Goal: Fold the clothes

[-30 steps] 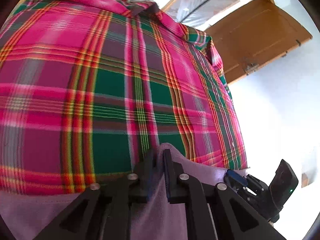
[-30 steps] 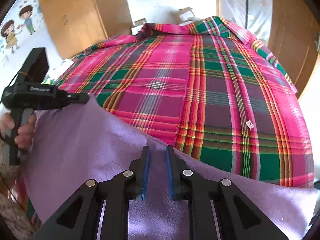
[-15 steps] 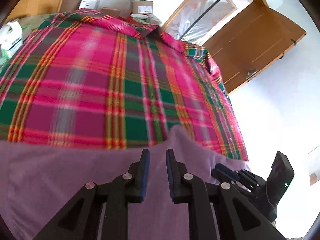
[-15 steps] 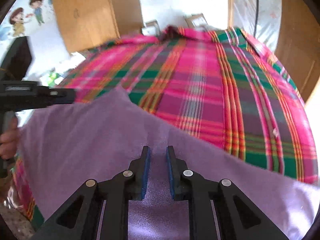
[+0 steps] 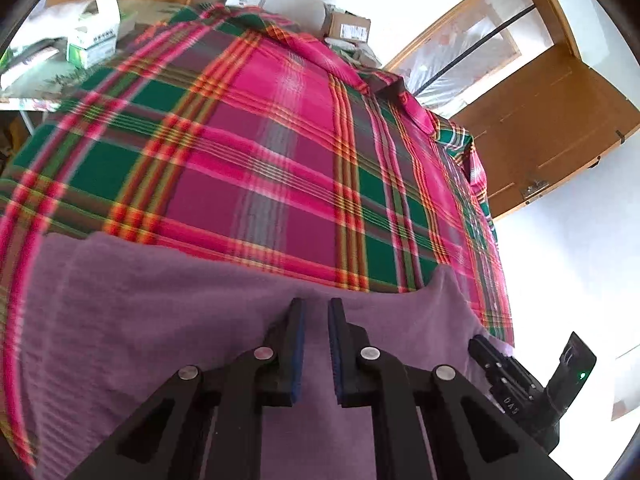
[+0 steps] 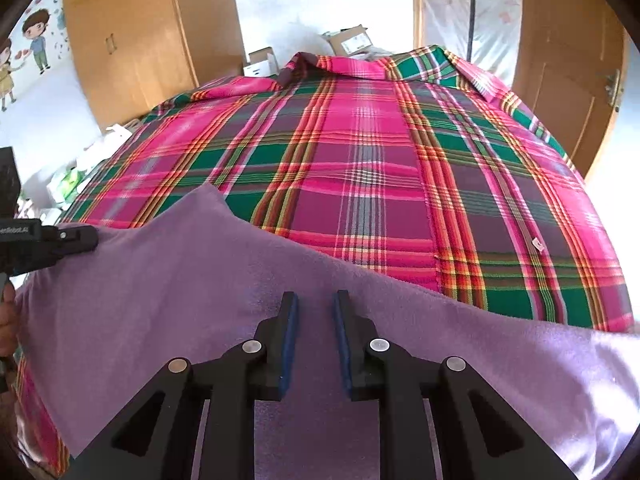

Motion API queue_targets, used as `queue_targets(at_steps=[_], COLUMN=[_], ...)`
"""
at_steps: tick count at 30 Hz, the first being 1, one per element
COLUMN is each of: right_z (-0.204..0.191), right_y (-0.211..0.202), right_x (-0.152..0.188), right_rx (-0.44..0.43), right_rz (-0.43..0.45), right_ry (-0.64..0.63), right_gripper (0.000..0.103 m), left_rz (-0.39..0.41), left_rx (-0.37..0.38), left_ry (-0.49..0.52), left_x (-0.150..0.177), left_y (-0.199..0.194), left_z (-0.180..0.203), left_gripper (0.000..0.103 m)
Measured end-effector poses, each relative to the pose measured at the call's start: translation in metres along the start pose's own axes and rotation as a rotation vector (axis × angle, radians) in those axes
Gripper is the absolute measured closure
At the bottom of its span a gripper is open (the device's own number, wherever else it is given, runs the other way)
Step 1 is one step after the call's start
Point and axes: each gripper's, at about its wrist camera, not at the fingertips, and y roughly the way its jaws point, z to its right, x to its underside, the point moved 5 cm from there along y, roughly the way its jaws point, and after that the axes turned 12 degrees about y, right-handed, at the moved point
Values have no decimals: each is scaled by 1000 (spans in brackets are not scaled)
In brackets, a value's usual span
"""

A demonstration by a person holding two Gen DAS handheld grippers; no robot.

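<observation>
- Purple knit fabric fills the lower half of both my wrist views: this is the purple garment [image 5: 168, 320] I am working on, lying on top of a plaid cloth [image 5: 256, 168] of pink, green and orange checks that is spread flat beneath it.
- In the left wrist view the garment's far edge runs across the picture just past my fingertips, with a small peak of cloth standing up to the right of them.
- My left gripper [image 5: 316, 308] sits low over the purple garment, its blue-padded fingers parted by a narrow gap; I see purple cloth through the gap, but I cannot tell whether any of it is pinched.
- My right gripper [image 6: 314, 302] has its fingers clearly apart, with nothing between the pads, resting over the middle of the garment.
- In the right wrist view the garment's edge slants from a raised corner at the upper left down to the right, and the left gripper's nose touches the cloth just beside that corner.
- A hand [image 6: 6, 320] shows at the far left edge of the right view, on the handle of the left tool.
- Cardboard boxes [image 5: 347, 28] stand beyond the far end of the plaid cloth, and a green and white carton [image 5: 94, 38] lies to its left.
- A wooden door [image 5: 540, 136] is at the right in the left view.
</observation>
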Motion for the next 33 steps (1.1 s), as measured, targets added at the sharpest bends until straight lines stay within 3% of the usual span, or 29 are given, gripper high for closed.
queue_targets(at_steps=[7, 9, 14, 24, 29, 33], right_z=[-2, -9, -51, -118, -158, -196], right_y=[-10, -22, -41, -41, -45, -49], right_x=[1, 2, 20, 61, 79, 90], right_rx=[64, 50, 0, -140, -228, -333], right_rz=[36, 72, 122, 64, 33, 13], right_ry=[34, 22, -111, -196, -277, -359], right_gripper=[74, 74, 73, 72, 72, 72], left_rz=[58, 76, 104, 150, 138, 133], left_rx=[-16, -50, -68, -67, -131, -86], left_ry=[-36, -33, -72, -86, -135, -176], left_x=[10, 13, 26, 52, 65, 76], left_y=[-32, -42, -62, -99, -108, -114], left_z=[-27, -33, -54, -72, -94, -103], left_gripper=[91, 85, 84, 84, 80, 79])
